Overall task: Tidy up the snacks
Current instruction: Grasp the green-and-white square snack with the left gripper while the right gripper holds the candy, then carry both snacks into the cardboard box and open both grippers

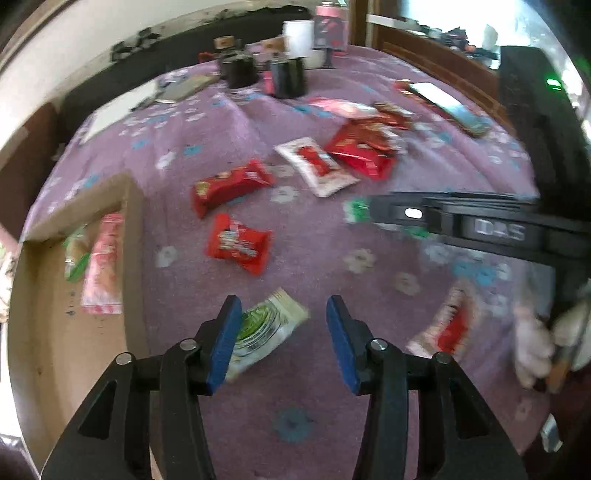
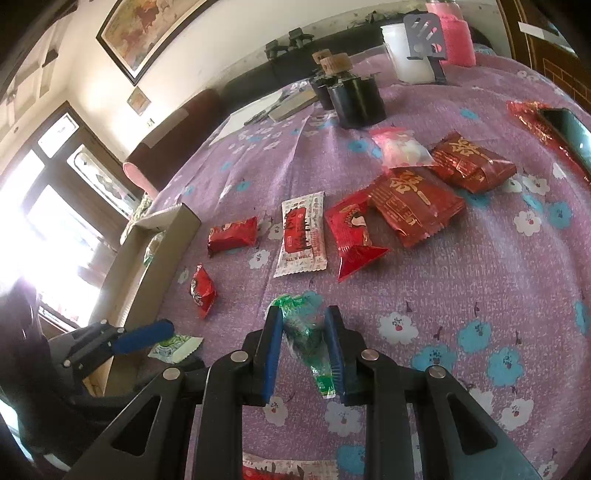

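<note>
Several snack packets lie on a purple flowered cloth [image 1: 207, 122]. My left gripper [image 1: 283, 314] is open over a green-and-white packet [image 1: 264, 332] lying between its blue pads, beside the cardboard box [image 1: 129, 195]. The box holds a pink packet [image 1: 103, 262] and a green one [image 1: 75, 258]. My right gripper [image 2: 303, 328] is shut on a clear green packet [image 2: 306, 339]. In the left wrist view the right gripper [image 1: 369, 212] reaches in from the right. Two small red packets [image 1: 231, 186] [image 1: 238, 243] lie ahead of my left gripper.
A white-and-red packet [image 2: 303, 234], three larger red packets [image 2: 352, 236] [image 2: 417, 205] [image 2: 471, 162] and a pink one [image 2: 400, 147] lie mid-cloth. Black holders [image 2: 356, 99], a white cup [image 2: 410, 51] and a pink container [image 2: 456, 35] stand at the back. A phone [image 2: 570, 136] lies at the right.
</note>
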A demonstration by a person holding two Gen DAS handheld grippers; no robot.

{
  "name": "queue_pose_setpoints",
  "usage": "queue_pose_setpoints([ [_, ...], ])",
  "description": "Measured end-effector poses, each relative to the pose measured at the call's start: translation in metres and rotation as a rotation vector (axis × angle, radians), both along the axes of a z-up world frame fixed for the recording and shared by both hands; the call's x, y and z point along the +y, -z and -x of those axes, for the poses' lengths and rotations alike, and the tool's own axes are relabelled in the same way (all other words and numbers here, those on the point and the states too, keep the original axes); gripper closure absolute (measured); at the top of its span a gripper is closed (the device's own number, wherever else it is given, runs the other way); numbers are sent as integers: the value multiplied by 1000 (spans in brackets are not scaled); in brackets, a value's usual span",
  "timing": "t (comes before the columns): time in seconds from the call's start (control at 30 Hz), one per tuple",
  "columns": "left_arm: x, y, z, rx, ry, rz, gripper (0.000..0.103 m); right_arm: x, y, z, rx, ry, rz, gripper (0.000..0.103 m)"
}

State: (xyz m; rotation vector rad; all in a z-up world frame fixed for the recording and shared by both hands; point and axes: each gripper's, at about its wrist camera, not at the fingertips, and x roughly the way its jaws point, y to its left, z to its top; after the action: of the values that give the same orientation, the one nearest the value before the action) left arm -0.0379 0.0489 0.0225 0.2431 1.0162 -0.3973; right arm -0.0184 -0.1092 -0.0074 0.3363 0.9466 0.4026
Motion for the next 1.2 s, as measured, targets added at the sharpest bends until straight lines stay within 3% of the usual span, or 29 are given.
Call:
queue_pose_setpoints([
  [0.03, -1, -2, 1, 14, 14, 20, 70, 0, 0, 0, -1, 3, 2, 78],
  [0.2, -1, -18, 16, 3, 70, 76, 68, -7, 1, -1, 12, 21, -22, 77],
  [0.27, -1, -21, 19, -19, 71, 56, 53, -8, 1, -1, 14, 24, -27, 77],
  [0.3, 0, -22, 19, -41, 64, 34, 38, -8, 1, -1, 14, 24, -27, 77],
  [0.33, -1, -22, 19, -61, 57, 17, 33, -8, 1, 0, 14, 23, -25, 77],
  [0.6, -22, 10, 11, -37, 73, -69, 33, -10, 1, -1, 20, 23, -53, 75],
  [0.67, -23, 10, 10, -23, 63, -28, 47, -15, 3, -2, 31, 25, -97, 72],
  [0.73, -24, 8, 10, -7, 63, 13, 78, -21, 5, -4, 44, 38, -139, 71],
  [0.87, -25, 9, 15, -26, 39, 15, 78, -25, 6, -5, 49, 53, -162, 71],
  [1.2, -5, 5, 22, -19, -31, 104, 78, -4, -2, -1, -9, 9, -24, 61],
])
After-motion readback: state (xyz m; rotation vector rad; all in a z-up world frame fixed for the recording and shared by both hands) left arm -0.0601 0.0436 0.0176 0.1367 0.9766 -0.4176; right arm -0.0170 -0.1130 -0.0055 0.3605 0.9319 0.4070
